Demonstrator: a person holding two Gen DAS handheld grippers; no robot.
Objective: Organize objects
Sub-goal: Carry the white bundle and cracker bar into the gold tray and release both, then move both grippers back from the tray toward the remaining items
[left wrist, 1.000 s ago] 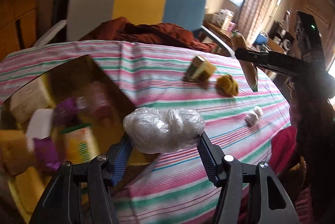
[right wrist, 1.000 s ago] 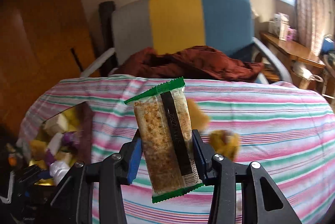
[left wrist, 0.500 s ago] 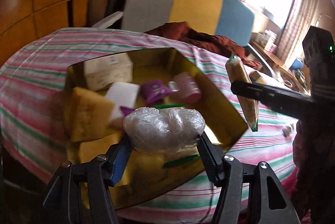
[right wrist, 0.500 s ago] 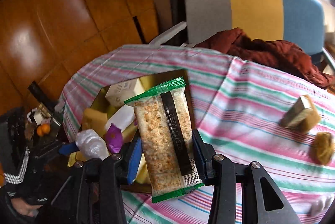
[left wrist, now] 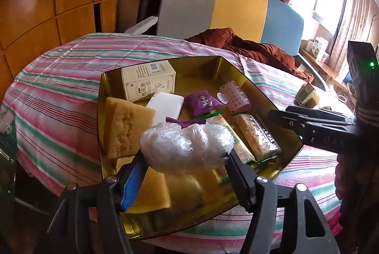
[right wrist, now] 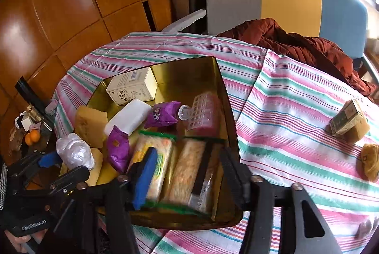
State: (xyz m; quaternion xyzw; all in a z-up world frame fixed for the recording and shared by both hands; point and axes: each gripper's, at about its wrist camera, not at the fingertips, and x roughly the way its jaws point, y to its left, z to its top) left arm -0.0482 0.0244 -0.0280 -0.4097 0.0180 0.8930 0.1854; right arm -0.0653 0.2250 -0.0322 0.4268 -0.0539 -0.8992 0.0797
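**Crackers dropped in the tin, plastic wad about to follow**

Both hands have swung from the open cloth to above the gold tin since the earlier pictures, and the cracker packet (right wrist: 187, 171) that stood upright in the right gripper (right wrist: 188, 152) now lies flat in the tin below it. That claw's jaws have just been opening and stand apart with nothing pressed between them; the packet is blurred, so it may only just have landed.

The left gripper (left wrist: 185, 155) has also just been opening, yet the plastic wad (left wrist: 187, 147) sits between its pads and seems to touch both, so I read it as lightly clamped. It hangs over the near end of the tin (right wrist: 189, 73), above a yellow sponge (left wrist: 125, 128).

The wad looks like crumpled thin film: very light, soft and springy, slick on the outside. It should be held across its middle with gentle pressure. It will swell as the jaws part and could cling to a pad or roll off the heap instead of dropping cleanly.

Further out in the tin lie a white carton (right wrist: 131, 88) and a second snack packet (right wrist: 156, 166), just beside the crackers. On the striped cloth (right wrist: 284, 111), well apart from the tin, a small box (right wrist: 348, 120) and a yellowish lump (right wrist: 370, 161) wait to be collected
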